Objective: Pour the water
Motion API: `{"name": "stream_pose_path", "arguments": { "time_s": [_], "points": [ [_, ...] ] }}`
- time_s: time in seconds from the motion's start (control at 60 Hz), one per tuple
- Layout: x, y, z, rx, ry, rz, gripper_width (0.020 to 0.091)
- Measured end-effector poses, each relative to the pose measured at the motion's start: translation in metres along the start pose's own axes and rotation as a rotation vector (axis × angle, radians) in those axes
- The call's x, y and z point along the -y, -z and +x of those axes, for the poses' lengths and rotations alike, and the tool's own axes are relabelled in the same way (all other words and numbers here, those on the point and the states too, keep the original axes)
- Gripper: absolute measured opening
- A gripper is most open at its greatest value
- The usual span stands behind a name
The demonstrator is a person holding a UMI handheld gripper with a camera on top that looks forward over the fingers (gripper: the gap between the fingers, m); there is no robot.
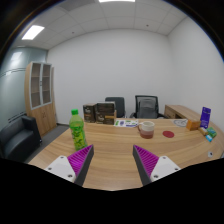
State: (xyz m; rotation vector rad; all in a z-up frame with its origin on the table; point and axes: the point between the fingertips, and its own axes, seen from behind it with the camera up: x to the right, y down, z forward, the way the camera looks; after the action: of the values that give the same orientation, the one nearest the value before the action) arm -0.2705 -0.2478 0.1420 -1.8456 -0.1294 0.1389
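A green bottle (76,130) with a yellow cap stands upright on the wooden table (112,150), beyond my left finger. A small cup-like container (147,129) sits farther off, ahead of my right finger. My gripper (112,163) hangs over the near part of the table, well short of both. Its fingers (80,160) with purple pads are spread wide apart, open, with only bare table between them.
Dark boxes (99,113) and papers (127,123) lie at the table's far end, with two office chairs (146,105) behind. A red coaster (168,133), a purple box (205,117) and small items sit at the right. A cabinet (40,92) and black sofa (17,138) stand left.
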Motion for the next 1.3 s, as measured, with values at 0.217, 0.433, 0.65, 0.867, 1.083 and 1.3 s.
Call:
{"name": "stream_pose_path", "arguments": {
  "time_s": [0.217,0.433,0.65,0.867,1.083,1.3],
  "points": [
    [-0.018,-0.061,-0.117,0.064,-0.056,0.006,0.0809],
    [-0.016,-0.14,-0.163,0.059,-0.024,-0.002,0.0816],
    [-0.012,-0.194,-0.157,-0.02,-0.02,0.012,0.0812],
    [-0.023,-0.224,-0.16,-0.013,-0.024,0.03,0.0542],
    [-0.027,-0.231,-0.161,-0.009,-0.038,0.004,0.0373],
    [-0.024,-0.226,-0.162,0.002,-0.021,0.019,0.0354]
  ]
}}
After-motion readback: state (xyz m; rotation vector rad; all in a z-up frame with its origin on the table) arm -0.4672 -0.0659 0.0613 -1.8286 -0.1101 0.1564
